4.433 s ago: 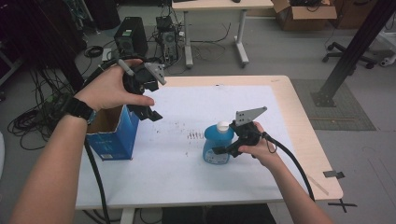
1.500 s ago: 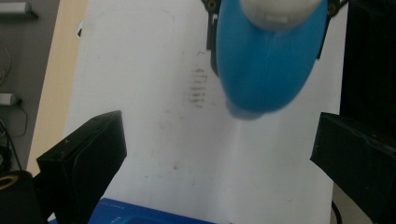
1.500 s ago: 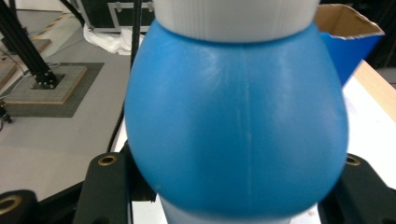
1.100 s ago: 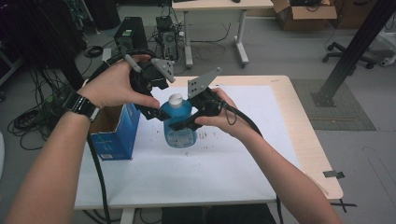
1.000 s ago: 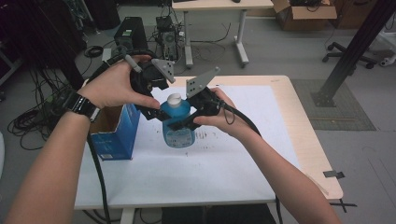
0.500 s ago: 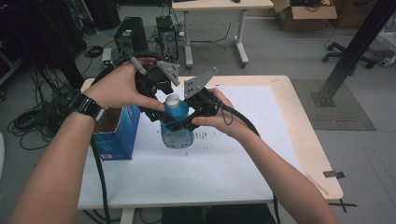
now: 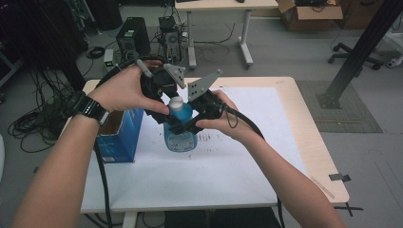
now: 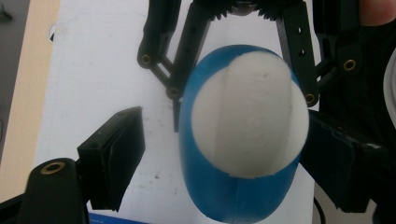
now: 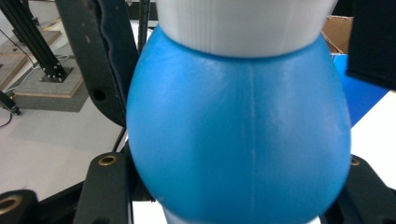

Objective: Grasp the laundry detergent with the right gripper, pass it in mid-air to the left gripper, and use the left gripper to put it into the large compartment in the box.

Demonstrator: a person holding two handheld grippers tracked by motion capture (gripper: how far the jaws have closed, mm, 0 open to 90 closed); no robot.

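A blue bottle (image 7: pixel 181 137) with a white cap (image 7: pixel 176 103) is held above the white sheet, upright. My right gripper (image 7: pixel 186 125) is shut on the bottle's rounded shoulder; in the right gripper view the blue body (image 9: pixel 238 135) sits between its jaws. My left gripper (image 7: pixel 164 97) comes down from above the cap. In the left gripper view its own black pads (image 8: pixel 113 158) stand open on either side of the white cap (image 8: pixel 250 116), the left pad well clear and the right one close to it.
An open blue cardboard box (image 7: pixel 119 137) stands at the table's left edge, just beside the bottle. A white paper sheet (image 7: pixel 266 142) with small dark marks covers the wooden table (image 7: pixel 311 137). Cables trail from both grippers toward the front edge.
The right gripper carried the bottle from the table's right side up and left. Over the last second the left gripper closed in over the cap and both hands shifted slightly.
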